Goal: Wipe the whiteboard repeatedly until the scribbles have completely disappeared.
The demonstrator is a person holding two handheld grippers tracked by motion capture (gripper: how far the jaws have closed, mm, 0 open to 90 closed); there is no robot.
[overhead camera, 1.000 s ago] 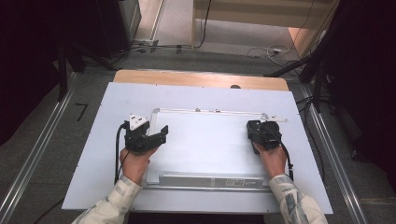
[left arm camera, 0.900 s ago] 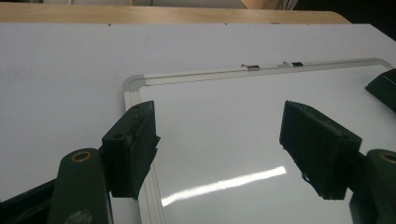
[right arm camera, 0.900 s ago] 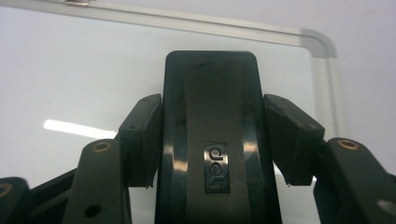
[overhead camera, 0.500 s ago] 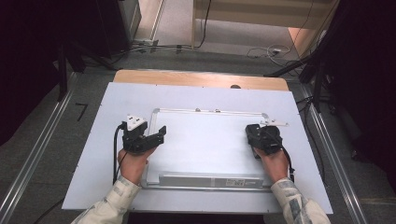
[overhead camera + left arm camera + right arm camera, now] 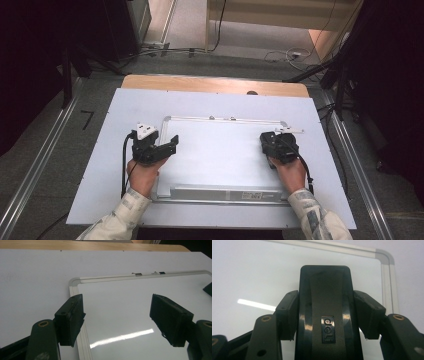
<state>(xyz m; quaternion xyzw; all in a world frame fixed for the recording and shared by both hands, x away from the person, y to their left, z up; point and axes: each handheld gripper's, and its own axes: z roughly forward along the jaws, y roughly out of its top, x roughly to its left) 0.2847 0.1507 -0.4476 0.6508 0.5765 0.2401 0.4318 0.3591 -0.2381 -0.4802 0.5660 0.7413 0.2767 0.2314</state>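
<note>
Right gripper view: black eraser (image 5: 325, 312) clamped between right hand-held gripper (image 5: 325, 312) pads.

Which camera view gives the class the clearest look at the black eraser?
The right gripper view: the black eraser sits close up, clamped between the right gripper's jaws. In the high view that gripper covers it.

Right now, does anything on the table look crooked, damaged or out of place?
Nothing stands out. The whiteboard lies flat and square on the table, its surface clean. The right gripper is shut on a black eraser over the board; the left gripper is open over the board's left edge.
</note>
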